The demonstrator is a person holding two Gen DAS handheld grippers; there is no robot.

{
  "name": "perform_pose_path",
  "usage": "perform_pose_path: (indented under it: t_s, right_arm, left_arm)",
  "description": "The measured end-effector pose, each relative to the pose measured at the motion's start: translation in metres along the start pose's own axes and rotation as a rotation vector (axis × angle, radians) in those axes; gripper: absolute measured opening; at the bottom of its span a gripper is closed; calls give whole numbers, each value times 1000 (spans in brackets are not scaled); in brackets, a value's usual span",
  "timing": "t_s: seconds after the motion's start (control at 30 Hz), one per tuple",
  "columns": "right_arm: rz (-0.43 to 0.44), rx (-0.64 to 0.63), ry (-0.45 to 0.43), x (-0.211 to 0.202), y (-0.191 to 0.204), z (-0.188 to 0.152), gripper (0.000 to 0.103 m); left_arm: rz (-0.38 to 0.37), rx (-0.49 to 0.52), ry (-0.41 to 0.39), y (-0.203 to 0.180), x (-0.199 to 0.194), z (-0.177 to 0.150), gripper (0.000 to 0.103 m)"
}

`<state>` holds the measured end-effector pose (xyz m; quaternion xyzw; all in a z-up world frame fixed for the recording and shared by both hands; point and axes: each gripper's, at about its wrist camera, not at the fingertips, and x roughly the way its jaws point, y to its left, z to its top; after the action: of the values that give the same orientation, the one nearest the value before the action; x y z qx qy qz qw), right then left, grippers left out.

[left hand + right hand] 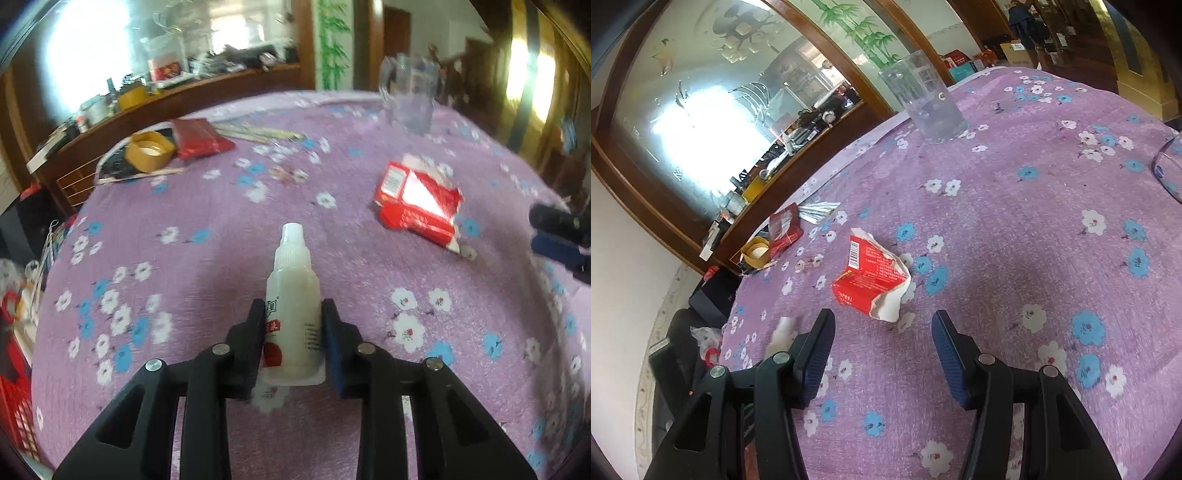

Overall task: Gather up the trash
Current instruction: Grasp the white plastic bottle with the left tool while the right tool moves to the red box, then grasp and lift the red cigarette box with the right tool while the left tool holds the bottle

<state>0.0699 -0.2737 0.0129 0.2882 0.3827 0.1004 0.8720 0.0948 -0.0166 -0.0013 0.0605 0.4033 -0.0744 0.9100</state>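
- Clamped between the two fingers of the left gripper [293, 314]: a small white plastic bottle [293, 291], cap pointing away, body above the purple flowered tablecloth [207, 266]
- Printed on the bottle label: red Chinese characters and a red round mark, plus grey small print down the side, too blurred to read
- Ahead and to the right on the cloth: a torn red carton [417, 203], white inside showing at the ripped end
- In the right wrist view: same torn red carton [875, 280] with a barcode on a white panel and rows of white Chinese print, not legible
- Right gripper [882, 328] held wide apart, nothing between the fingers, carton lying just beyond the tips
- Only in the right wrist view: a round sticker reading "40" on the clear glass jug [923, 99]
- Only in the left wrist view: jug handle on the clear glass jug [408, 96], and the right gripper's tips at the right edge
- At the far left table edge, in both views: a red foil packet [199, 138], a yellow tape roll [149, 149]
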Motion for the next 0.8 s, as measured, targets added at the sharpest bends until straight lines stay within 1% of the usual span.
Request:
perform_pose_path:
  t_s: [0.07,0.13,0.2,0.23,0.27,0.43,0.53,0.57,0.6,0.63,0.7,0.73,0.77,0.8]
  right_arm:
    - [-1,-7,33,-4,8,-1,59]
    - [-11,-43,48,-7,20,0,59]
    - [-55,-103,33,-10,31,6,59]
    - [-92,-131,27,-8,36,12,59]
    - [-109,-148,31,-4,38,18,59]
    - [-173,-231,41,43,35,48,59]
    - [-164,-231,83,73,29,59,57]
    - [-152,-241,97,81,30,60,56]
    - [-160,-261,106,88,32,59,55]
    - [-196,-291,113,95,34,57,50]
    - [-224,-322,143,107,37,53,32]
    - [-243,-332,156,111,37,50,18]
    - [-259,-340,160,112,38,47,11]
    - [-265,-348,160,112,39,45,8]
  left_arm:
    - [21,-33,-34,8,-5,0,29]
    - [34,-58,-67,15,-9,2,29]
    - [40,-88,-91,23,-13,4,29]
    - [37,-97,-97,27,-13,4,29]
    - [37,-105,-104,30,-14,5,29]
    - [28,-106,-104,39,-13,5,29]
    - [15,-118,-97,41,-12,5,29]
    - [13,-120,-97,42,-12,4,29]
    - [11,-123,-97,42,-12,5,29]
    - [9,-123,-96,42,-12,4,29]
    - [10,-126,-99,43,-13,4,29]
    - [15,-125,-102,43,-14,4,29]
    - [22,-122,-107,43,-15,4,29]
    - [25,-121,-111,43,-16,3,29]
